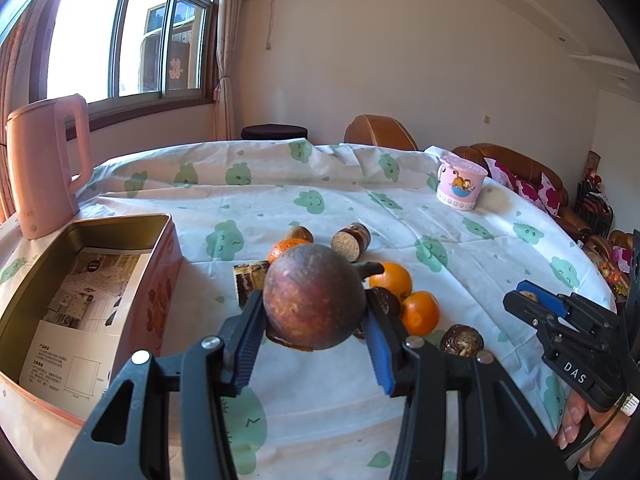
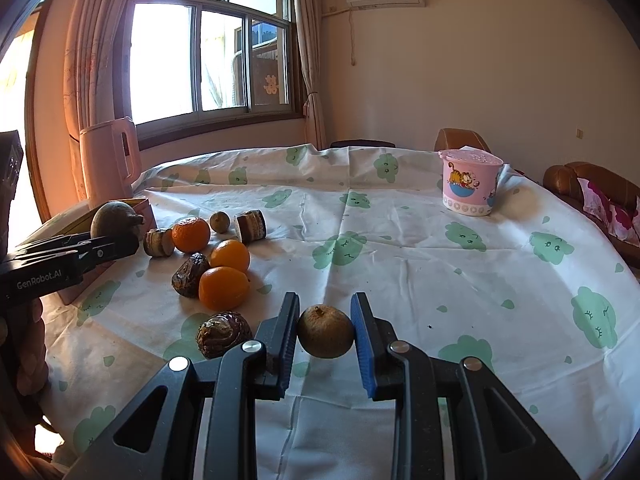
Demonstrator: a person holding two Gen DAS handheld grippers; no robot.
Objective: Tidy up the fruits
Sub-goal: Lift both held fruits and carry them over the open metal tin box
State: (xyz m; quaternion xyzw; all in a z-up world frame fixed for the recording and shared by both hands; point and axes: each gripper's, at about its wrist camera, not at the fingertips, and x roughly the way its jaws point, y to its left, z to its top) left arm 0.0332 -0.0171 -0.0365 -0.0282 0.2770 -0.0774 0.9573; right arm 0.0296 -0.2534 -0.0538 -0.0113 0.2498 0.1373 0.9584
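My left gripper [image 1: 314, 306] is shut on a large dark purple round fruit [image 1: 312, 296], a mangosteen, held above the table; it also shows in the right wrist view [image 2: 114, 218]. My right gripper [image 2: 325, 330] is shut on a small brown round fruit [image 2: 325, 331], a longan; this gripper shows in the left wrist view [image 1: 532, 300]. Oranges [image 2: 223, 287] [image 2: 230, 255] [image 2: 191, 234], wrinkled brown dates [image 2: 222, 334] [image 2: 190, 274] and cut brown pieces [image 2: 250, 226] [image 2: 159, 242] lie in a cluster on the tablecloth. An open pink tin box [image 1: 80, 292] stands at left.
A pink kettle [image 1: 48, 168] stands behind the box at the table's left edge. A pink lidded cup [image 2: 470, 182] stands at the far right of the table. Brown sofas [image 2: 592, 184] lie beyond the table's right edge. The cloth [image 2: 440, 280] has green cloud prints.
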